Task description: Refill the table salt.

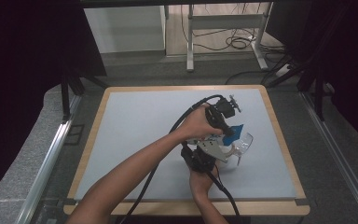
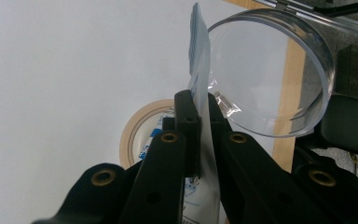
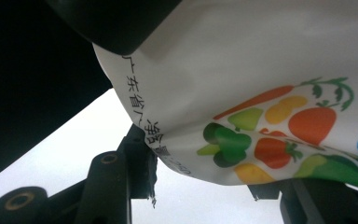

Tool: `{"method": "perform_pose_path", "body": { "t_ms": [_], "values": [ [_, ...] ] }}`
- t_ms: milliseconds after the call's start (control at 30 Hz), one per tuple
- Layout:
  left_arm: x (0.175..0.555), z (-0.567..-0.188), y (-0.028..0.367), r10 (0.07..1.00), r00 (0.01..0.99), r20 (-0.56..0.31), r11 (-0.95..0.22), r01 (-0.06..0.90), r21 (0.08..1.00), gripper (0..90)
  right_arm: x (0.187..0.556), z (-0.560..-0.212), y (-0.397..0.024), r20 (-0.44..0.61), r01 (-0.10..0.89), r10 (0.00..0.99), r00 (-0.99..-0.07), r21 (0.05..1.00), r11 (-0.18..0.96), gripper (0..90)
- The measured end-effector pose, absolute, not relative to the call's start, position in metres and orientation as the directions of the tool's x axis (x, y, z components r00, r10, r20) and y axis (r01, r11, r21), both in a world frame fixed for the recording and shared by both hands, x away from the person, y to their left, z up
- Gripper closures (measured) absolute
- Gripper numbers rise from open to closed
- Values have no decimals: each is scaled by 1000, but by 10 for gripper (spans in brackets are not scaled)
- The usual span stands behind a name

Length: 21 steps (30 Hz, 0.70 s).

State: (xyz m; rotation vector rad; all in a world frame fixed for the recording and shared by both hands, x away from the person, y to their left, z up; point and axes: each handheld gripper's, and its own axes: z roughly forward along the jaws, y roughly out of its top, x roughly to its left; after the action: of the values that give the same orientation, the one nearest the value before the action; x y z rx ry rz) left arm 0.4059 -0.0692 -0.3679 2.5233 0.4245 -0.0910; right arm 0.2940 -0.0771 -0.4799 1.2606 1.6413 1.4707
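Note:
A white pouch point(image 3: 242, 70) printed with vegetables hangs over the mat; in the high view its blue side point(image 1: 236, 128) shows. My left gripper point(image 2: 198, 100) is shut on the pouch's thin edge point(image 2: 200, 60), reaching in from above point(image 1: 228, 131). My right gripper point(image 3: 205, 169) has the bulging pouch body between its jaws, which press on its sides; in the high view it sits lower point(image 1: 230, 151), under its grey plate. A clear round container point(image 2: 279, 56) is tipped just beyond the pouch, its mouth toward the left gripper, at the right of the mat point(image 1: 247, 142).
A grey mat point(image 1: 135, 126) covers the wood-rimmed table point(image 1: 98, 116). A beige ring like a tape roll point(image 2: 133, 135) lies on the mat behind the left jaws. The person's forearms cross near the front edge. Desk legs and cables point(image 1: 233, 42) stand on the floor beyond.

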Motion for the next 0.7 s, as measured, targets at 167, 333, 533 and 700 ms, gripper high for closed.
{"method": "perform_pose_path", "body": {
  "t_ms": [167, 333, 533, 700],
  "values": [
    [406, -368, -70, 283, 947, -149, -790, 319, 524, 900, 295, -480, -77, 154, 253, 913, -377, 966, -58, 528],
    [406, -369, -71, 278, 949, -147, -794, 314, 521, 900, 294, -480, -77, 159, 256, 913, -375, 965, -63, 528],
    [406, -374, -72, 277, 949, -152, -798, 315, 514, 899, 294, -484, -77, 158, 260, 913, -375, 964, -60, 528],
    [407, -376, -72, 282, 947, -155, -794, 321, 516, 900, 295, -487, -78, 161, 265, 915, -370, 962, -63, 528]
  ]
}}
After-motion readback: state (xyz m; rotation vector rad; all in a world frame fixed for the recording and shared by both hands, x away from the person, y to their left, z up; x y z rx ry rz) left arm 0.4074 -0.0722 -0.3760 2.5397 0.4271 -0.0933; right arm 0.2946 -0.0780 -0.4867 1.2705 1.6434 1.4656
